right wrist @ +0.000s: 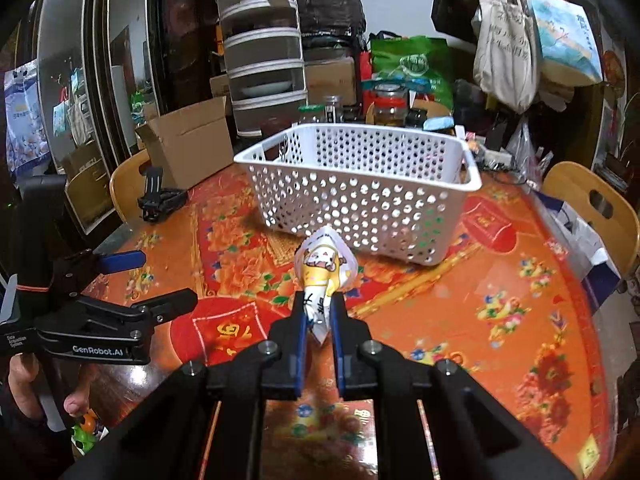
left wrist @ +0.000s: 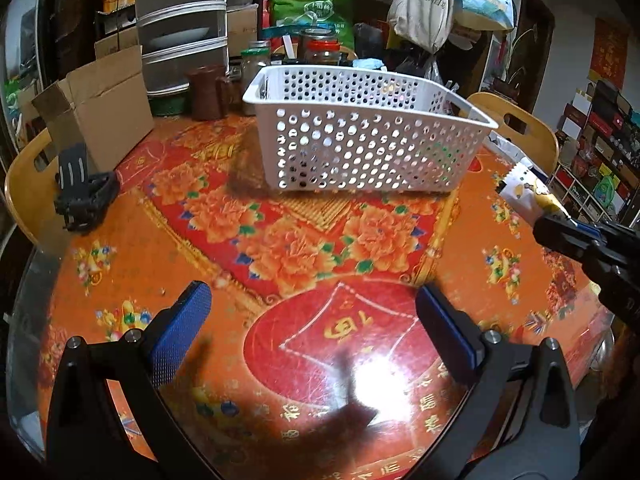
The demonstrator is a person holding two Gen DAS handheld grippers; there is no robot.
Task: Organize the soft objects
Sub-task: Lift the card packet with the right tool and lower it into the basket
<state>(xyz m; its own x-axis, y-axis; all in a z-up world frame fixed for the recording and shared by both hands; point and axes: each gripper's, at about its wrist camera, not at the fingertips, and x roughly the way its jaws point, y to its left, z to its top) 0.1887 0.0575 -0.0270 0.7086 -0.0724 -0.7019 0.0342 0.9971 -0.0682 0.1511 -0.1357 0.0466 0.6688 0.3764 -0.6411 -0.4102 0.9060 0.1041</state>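
A white perforated basket [left wrist: 372, 140] stands on the far half of the round table; it also shows in the right wrist view [right wrist: 360, 188]. My right gripper [right wrist: 319, 312] is shut on a soft white and yellow cartoon packet [right wrist: 324, 270] and holds it above the table, short of the basket's near wall. In the left wrist view that packet [left wrist: 524, 190] and the right gripper [left wrist: 560, 228] are at the right edge. My left gripper [left wrist: 312, 308] is open and empty, low over the table's front; it also shows in the right wrist view [right wrist: 156, 280].
The table has a red and orange floral cover [left wrist: 280, 248]. An open cardboard box [left wrist: 96, 120] and a black clip stand [left wrist: 82, 192] sit at its left. Jars, a brown jug [left wrist: 206, 92] and stacked containers [left wrist: 180, 24] crowd the back. Wooden chairs [left wrist: 520, 128] stand around.
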